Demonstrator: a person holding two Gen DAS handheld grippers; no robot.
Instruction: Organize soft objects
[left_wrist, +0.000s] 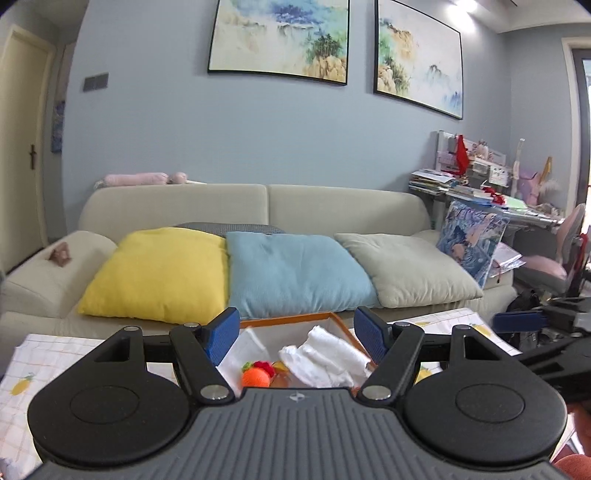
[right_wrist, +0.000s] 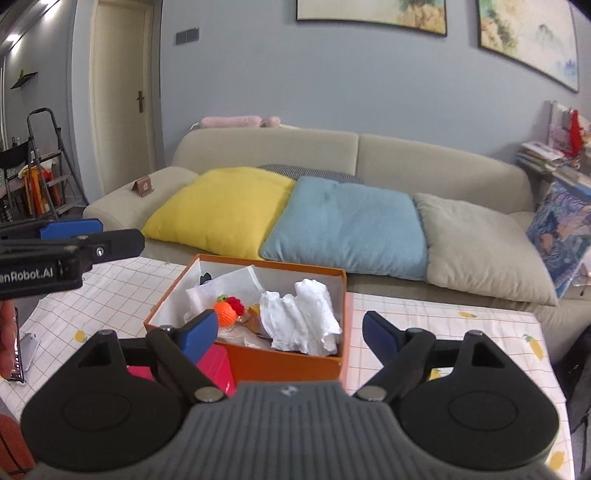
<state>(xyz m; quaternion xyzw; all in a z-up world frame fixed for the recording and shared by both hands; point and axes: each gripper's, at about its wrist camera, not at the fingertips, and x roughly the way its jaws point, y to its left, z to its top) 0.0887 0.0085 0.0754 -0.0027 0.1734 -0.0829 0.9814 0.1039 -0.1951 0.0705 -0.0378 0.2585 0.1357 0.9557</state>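
Observation:
An orange box (right_wrist: 280, 363) stands on the table. In it lie a crumpled white cloth (right_wrist: 303, 319), an orange crocheted fruit (right_wrist: 225, 314) and a red crocheted piece (right_wrist: 236, 304). My right gripper (right_wrist: 290, 336) is open and empty, just in front of the box. My left gripper (left_wrist: 297, 334) is open and empty, held above the box (left_wrist: 295, 318); the white cloth (left_wrist: 321, 356) and orange fruit (left_wrist: 256, 376) show between its fingers. The left gripper also shows at the left edge of the right wrist view (right_wrist: 70, 230).
The table has a checked cloth with a lemon print (right_wrist: 443, 332). A pink object (right_wrist: 218, 363) lies beside the box. A phone (right_wrist: 14, 354) lies at the table's left. A beige sofa (right_wrist: 406, 155) behind holds yellow (right_wrist: 221, 206), blue (right_wrist: 347, 225) and grey (right_wrist: 480, 243) cushions.

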